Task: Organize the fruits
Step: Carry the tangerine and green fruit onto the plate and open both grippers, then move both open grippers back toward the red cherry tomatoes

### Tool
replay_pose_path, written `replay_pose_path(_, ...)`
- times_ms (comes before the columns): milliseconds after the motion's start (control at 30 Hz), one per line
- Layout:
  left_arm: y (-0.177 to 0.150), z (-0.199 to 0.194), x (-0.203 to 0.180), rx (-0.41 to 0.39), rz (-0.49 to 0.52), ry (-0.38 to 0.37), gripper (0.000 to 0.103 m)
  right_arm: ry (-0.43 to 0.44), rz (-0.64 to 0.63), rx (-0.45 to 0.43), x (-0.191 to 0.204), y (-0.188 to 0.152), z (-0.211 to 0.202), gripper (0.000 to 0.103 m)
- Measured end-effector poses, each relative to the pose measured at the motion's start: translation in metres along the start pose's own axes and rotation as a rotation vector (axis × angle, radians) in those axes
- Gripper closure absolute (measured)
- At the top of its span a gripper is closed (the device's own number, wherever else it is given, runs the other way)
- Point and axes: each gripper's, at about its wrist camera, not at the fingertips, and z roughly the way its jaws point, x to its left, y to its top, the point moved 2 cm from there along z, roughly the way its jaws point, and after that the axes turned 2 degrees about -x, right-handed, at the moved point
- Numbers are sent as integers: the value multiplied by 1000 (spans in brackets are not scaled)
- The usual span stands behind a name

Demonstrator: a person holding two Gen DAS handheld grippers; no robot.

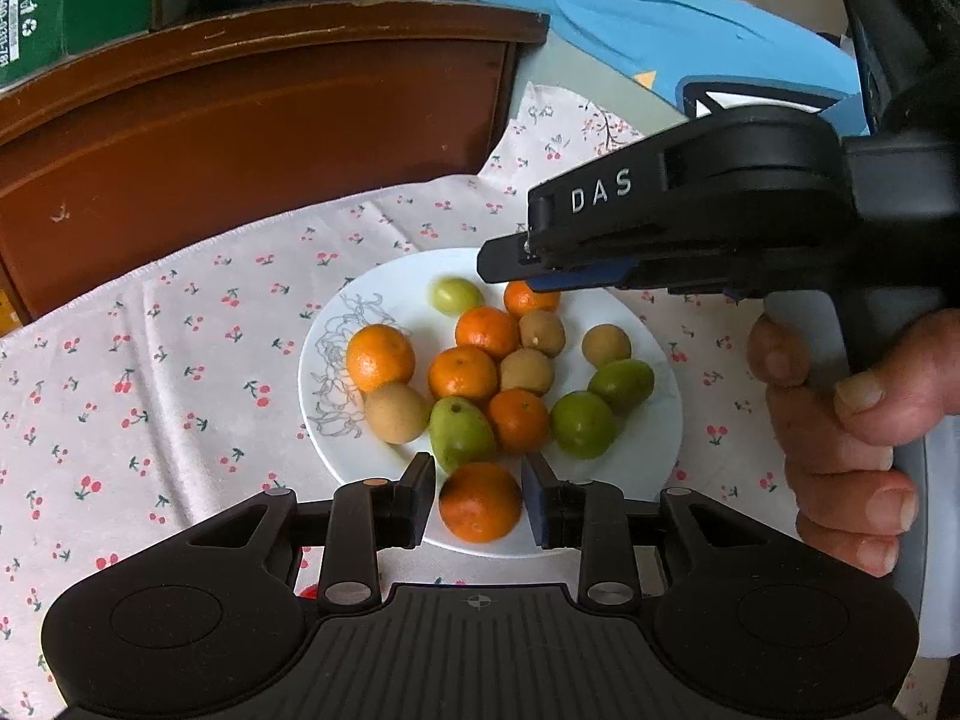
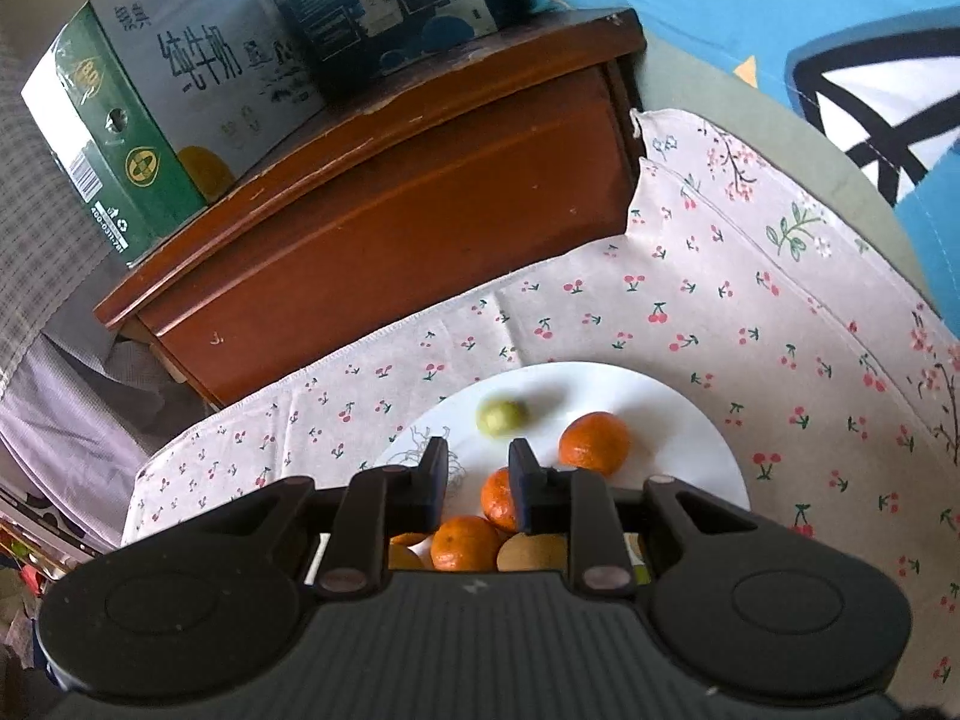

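- Left wrist view: the left claw (image 1: 478, 495) stood with its jaws a little apart, straddling the nearest orange (image 1: 480, 501) at the near rim of the white plate (image 1: 663, 450); narrow gaps showed on both sides, so the pads did not seem to press yet.
- The plate carried all the fruit, oranges, green fruits (image 1: 583, 423) and brown fruits (image 1: 396, 413), heaped together, so sorting looked barely begun.
- The right claw (image 1: 510, 267) reached in from the right above the far fruit, held by a hand (image 1: 852, 438), its jaws pressed together on nothing.
- My reading: the step in hand was the first pick; next the left jaws needed to close squarely on the orange and lift without nudging its neighbours.
- Right wrist view: the right claw (image 2: 478, 483) showed a narrow empty gap and hung over the plate (image 2: 678, 408), with a small green fruit (image 2: 501, 417) and an orange (image 2: 594, 442) beyond.
- A cherry-print cloth (image 2: 690, 300) covered the surface; a brown wooden cabinet (image 2: 390, 252) behind bore a green carton (image 2: 120, 138) and a blue box (image 2: 384, 6); blue fabric (image 2: 750, 12) lay to the right.
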Motion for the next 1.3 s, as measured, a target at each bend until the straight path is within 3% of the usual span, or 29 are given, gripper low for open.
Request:
replay_pose_path(33, 0, -1, 0, -4, 0, 6, 61, -2, -1, -1, 0, 0, 0, 80)
replay_pose_path(100, 1, -4, 0, -20, 4, 18, 53, -6, 2, 0, -1, 0, -1, 80)
replay_pose_path(300, 4, -11, 0, -37, -1, 51, 36, -7, 1, 0, -1, -1, -3, 79)
replay_pose_path(533, 5, -22, 1, -39, -5, 89, 28, 1, 12, -6, 1, -1, -14, 75)
replay_pose_path(867, -5, -45, 8, -45, -40, 137, 26, 11, 0, -17, 12, -14, -35, 72)
replay_pose_path(1300, -16, -88, 43, -85, -170, 217, 24, 23, 60, -50, 11, -29, -69, 67)
